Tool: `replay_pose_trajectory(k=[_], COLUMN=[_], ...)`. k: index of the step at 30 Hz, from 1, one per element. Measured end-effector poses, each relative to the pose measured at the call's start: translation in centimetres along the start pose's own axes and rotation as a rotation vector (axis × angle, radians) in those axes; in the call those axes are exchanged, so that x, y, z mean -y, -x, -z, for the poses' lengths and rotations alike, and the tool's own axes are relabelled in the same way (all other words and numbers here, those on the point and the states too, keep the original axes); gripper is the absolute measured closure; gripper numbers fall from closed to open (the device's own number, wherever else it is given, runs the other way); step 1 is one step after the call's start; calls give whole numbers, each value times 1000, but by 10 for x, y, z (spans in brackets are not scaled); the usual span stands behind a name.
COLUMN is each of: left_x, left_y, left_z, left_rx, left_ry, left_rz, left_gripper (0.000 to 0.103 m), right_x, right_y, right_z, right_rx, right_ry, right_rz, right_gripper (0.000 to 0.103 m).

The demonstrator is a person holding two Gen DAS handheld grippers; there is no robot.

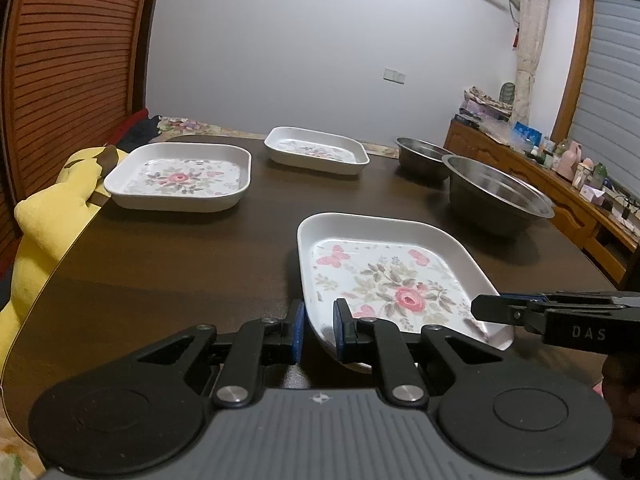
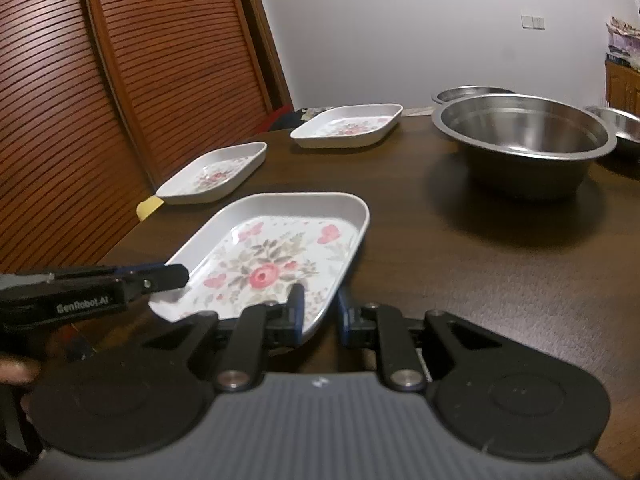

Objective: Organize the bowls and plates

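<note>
Both fisheye views are dimly and evenly lit, with a cool, slightly violet cast on the far wall. Straight edges bow toward the frame borders: the slatted wooden door curves, and the corners fall to black. The dark table carries a soft sheen and diffuse shadows beside the large steel bowl, whose inner wall shows muted highlights. The glossy nearest floral plate reflects pale glare along its rim. The right wrist view is softer, with a blurred near foreground; fine detail is smeared throughout.
</note>
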State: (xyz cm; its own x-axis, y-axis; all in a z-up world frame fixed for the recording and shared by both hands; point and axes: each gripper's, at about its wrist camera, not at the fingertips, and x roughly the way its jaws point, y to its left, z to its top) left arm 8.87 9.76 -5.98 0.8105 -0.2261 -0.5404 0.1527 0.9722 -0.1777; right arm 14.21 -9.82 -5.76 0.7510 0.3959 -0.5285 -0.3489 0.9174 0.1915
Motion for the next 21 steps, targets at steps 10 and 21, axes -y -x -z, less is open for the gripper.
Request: replay_pose_trajectory(k=[10,21], left_x=[0,-4], left_y=[-1,10], left_z=[-2,-14], left_rx=[1,29], left_ry=[3,-2], left_rz=[-19,-27], left_gripper=[87,79], right_x=[2,7], right_y=[1,14], right_z=[0,-9], right_rx=[14,50], right_ry=[3,13], right_rz=[9,23], right_gripper=[83,83])
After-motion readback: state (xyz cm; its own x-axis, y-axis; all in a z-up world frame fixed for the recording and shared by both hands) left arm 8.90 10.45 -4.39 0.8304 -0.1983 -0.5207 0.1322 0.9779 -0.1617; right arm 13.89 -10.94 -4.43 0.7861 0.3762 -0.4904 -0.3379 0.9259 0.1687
